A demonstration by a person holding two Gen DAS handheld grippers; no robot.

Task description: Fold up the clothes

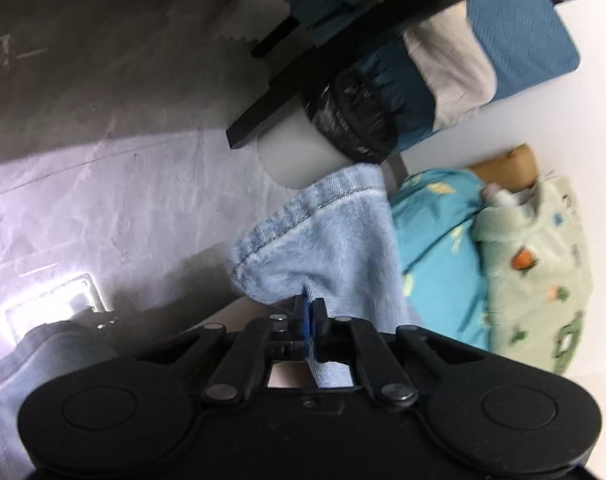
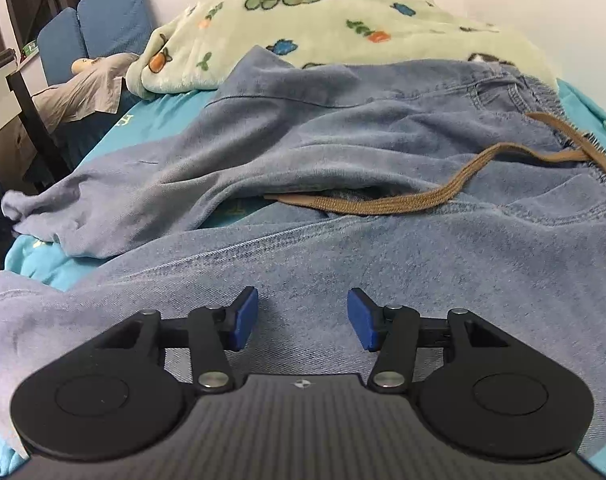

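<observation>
Turquoise bed sheet (image 2: 159, 116) under light blue jeans (image 2: 383, 248).
Left gripper (image 1: 310, 312) jaws clenched on a jeans hem; right gripper (image 2: 303, 318) jaws parted, empty, jeans just beneath and ahead.

Bed with turquoise sheet (image 2: 159, 120), blue denim trousers (image 2: 343, 152) and cartoon-print green blanket (image 2: 323, 12) directly on it.

The jeans (image 2: 343, 200) lie on the sheet (image 2: 151, 120), blanket (image 2: 343, 12) behind.
</observation>
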